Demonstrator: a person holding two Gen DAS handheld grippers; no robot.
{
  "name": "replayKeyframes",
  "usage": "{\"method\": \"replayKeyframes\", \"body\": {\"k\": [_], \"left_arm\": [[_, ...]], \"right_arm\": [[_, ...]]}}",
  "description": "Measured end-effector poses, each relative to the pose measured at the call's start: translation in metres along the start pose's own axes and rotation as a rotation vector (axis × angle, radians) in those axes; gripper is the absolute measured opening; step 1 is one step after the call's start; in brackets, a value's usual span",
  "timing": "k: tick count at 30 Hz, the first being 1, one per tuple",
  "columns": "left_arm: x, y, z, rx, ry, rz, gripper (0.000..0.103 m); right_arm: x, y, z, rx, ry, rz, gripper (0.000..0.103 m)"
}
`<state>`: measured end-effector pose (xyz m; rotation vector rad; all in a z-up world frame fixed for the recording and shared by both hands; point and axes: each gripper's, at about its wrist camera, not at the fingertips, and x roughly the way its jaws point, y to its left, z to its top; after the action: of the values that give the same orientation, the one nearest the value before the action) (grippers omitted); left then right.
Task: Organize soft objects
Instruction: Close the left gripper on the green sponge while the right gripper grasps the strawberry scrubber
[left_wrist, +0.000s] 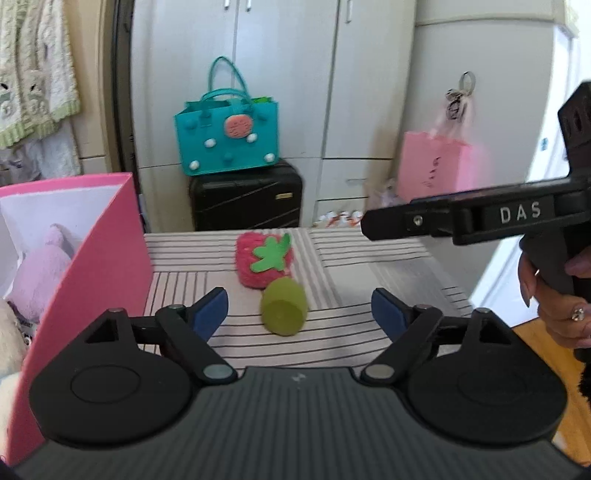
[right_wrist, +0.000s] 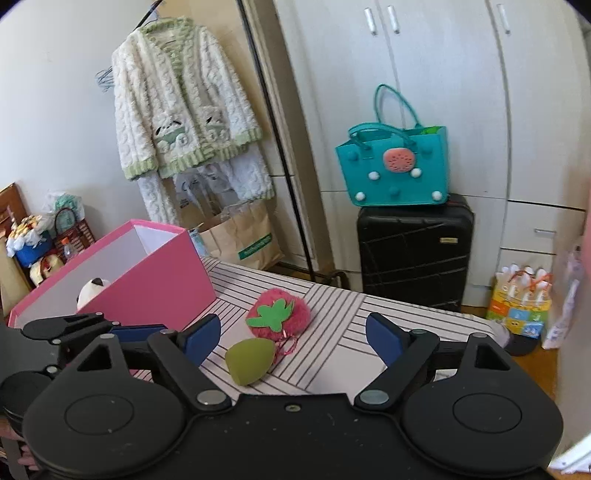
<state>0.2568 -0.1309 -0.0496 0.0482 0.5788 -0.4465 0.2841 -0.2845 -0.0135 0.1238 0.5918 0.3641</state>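
We list: pink fuzzy strawberry plush (right_wrist: 279, 313) with green felt leaf, mid-desk (right_wrist: 343, 354), touching an olive-green sponge (right_wrist: 250, 360) nearer us. Pink box (right_wrist: 155, 284), left, holds plush toys (left_wrist: 38, 273). Left tongs (left_wrist: 299, 314) and right tongs (right_wrist: 293, 338) both apart, empty.

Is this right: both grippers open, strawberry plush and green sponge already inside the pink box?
Not quite. Both the left gripper and right gripper are open, but the strawberry plush and green sponge lie on the striped table, beside the pink box, as the right wrist view shows.
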Motion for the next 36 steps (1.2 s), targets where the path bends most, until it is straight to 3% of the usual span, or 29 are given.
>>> {"method": "replayKeyframes", "body": {"k": [4,7,16,23,28,31,33,36], "left_arm": [[0.014,-0.002,-0.005,0.018,0.002,0.059,0.085],[0.02,-0.007,-0.008,0.045,-0.031,0.109,0.086],[0.038,-0.019,-0.01,0.097,-0.036,0.15,0.086],[0.051,-0.011,-0.009,0.047,0.026,0.165,0.08],[0.053,-0.01,-0.008,0.035,0.035,0.152,0.05],[0.056,-0.013,-0.01,0.056,0.037,0.147,0.037],[0.056,-0.014,-0.011,0.06,0.034,0.151,0.036],[0.055,-0.014,-0.011,0.067,0.036,0.149,0.035]], "right_arm": [[0.022,-0.002,-0.003,-0.04,-0.019,-0.012,0.089],[0.037,-0.002,-0.007,-0.072,-0.034,0.028,0.089],[0.085,-0.003,0.004,-0.11,0.083,0.136,0.089],[0.116,-0.007,0.012,-0.079,0.193,0.184,0.089],[0.131,-0.009,0.012,-0.075,0.222,0.189,0.087],[0.134,-0.011,0.007,-0.061,0.226,0.203,0.079],[0.138,-0.012,0.006,-0.055,0.222,0.189,0.062],[0.137,-0.013,0.005,-0.056,0.201,0.166,0.057]]}}
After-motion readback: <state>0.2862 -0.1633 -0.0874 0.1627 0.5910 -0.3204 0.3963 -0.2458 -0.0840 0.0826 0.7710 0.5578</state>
